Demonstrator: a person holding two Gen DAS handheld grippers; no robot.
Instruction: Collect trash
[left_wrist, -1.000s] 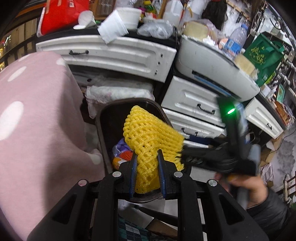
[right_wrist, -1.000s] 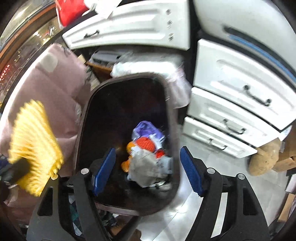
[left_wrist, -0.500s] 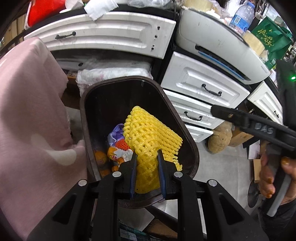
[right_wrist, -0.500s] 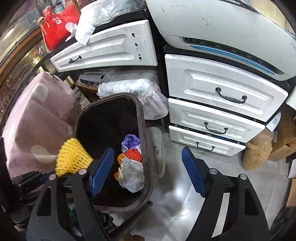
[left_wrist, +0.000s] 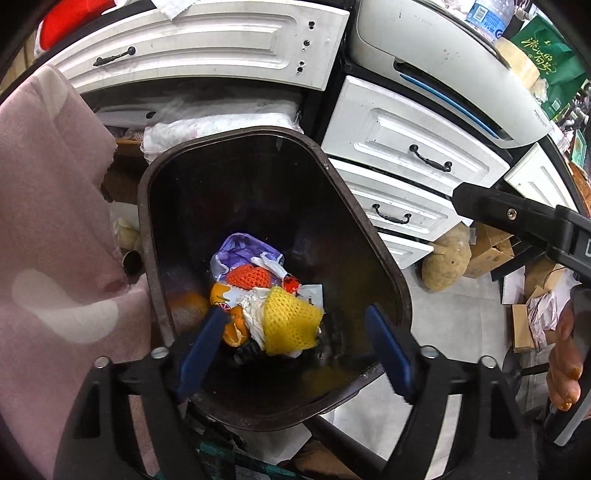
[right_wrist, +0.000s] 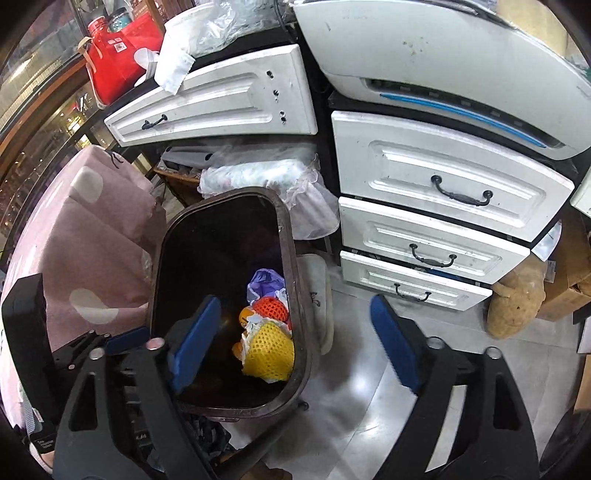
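A yellow foam net (left_wrist: 290, 325) lies loose on the pile of trash inside the dark brown bin (left_wrist: 347, 192). My left gripper (left_wrist: 295, 347) hangs over the bin's mouth, its jaws opening wide, with nothing pressed between the blue pads. In the right wrist view the same yellow foam net (right_wrist: 271, 350) rests at the near end of the bin (right_wrist: 288, 236). My right gripper (right_wrist: 295, 339) straddles the bin's right rim, its jaws also opening and empty. A purple bag (left_wrist: 243, 251) and an orange-red net (left_wrist: 249, 275) lie under the yellow one.
White drawers (right_wrist: 443, 177) with black handles stand right behind the bin. A pink spotted cloth (left_wrist: 48, 221) hangs at its left. A brown sack (right_wrist: 517, 295) and cardboard boxes (left_wrist: 487, 251) sit on the grey floor at the right. A person's hand (left_wrist: 565, 369) holds the right gripper.
My left gripper has sunk toward the bin, opened and let go of the yellow net, which dropped onto the trash. The right gripper pulled back from over the bin and spread a little wider.
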